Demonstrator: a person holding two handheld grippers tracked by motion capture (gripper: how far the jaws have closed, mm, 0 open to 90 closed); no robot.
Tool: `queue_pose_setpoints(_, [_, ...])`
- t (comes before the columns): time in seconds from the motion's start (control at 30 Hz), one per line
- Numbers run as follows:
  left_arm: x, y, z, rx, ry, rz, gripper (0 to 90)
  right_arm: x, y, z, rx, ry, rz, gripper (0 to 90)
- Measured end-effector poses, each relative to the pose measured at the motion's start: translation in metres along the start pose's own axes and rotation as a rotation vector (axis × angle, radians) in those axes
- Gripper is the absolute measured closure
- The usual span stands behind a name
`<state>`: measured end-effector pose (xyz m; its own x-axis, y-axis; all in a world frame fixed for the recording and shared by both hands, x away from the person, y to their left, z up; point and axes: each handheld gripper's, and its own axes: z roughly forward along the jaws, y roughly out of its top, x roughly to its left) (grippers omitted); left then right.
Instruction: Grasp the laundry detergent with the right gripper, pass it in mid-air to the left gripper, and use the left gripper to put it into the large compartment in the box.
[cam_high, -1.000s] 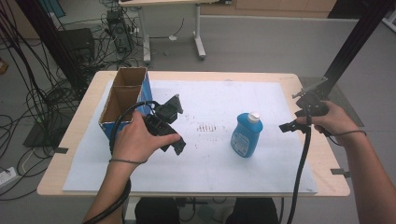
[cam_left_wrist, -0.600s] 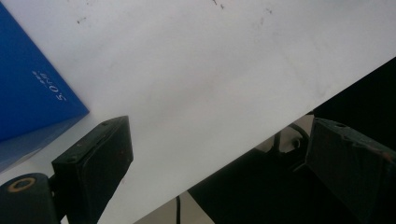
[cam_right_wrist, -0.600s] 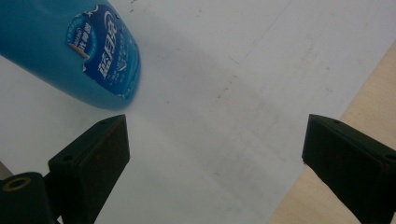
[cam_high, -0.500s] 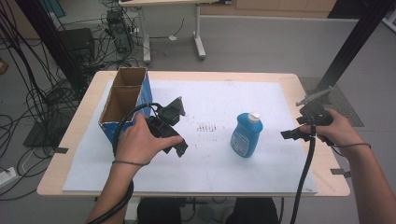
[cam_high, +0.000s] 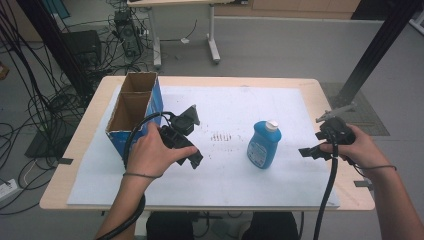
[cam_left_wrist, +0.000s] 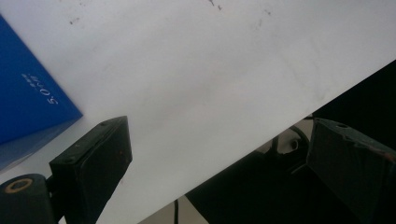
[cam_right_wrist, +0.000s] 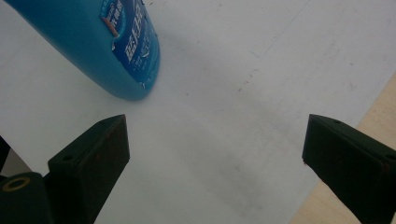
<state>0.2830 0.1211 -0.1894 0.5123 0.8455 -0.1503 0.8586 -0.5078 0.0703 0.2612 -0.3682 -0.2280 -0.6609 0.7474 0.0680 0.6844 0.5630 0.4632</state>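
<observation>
A blue bottle with a white cap stands upright right of the middle of the white sheet. My right gripper is held to its right, above the sheet's right edge, with its jaws wide open and nothing between them. The right gripper view has the bottle at upper left, beyond my right gripper. My left gripper hovers low over the sheet beside an open cardboard box with blue sides. In the left gripper view my left gripper stands open and empty, with the box's blue wall at left.
The wooden table carries the sheet; its near edge lies just past the left jaws. Faint pen marks sit mid-sheet. Cables, a black stand and another desk's legs stand on the floor beyond the table.
My right gripper has drifted toward the near edge of the table and a little closer to the bottle. The left hand and gripper have barely shifted.
</observation>
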Motion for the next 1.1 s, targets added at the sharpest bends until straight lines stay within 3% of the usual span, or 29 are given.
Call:
queue_pose_setpoints(0.4, [-0.004,0.000,0.009,0.011,0.007,0.006,7.7,0.011,-0.011,0.002,-0.022,0.019,-0.017,6.4])
queue_pose_setpoints(1.1, [-0.003,-0.007,0.016,-0.026,-0.010,-0.008,7.6,0.024,-0.024,0.004,-0.054,0.041,-0.049,5.4])
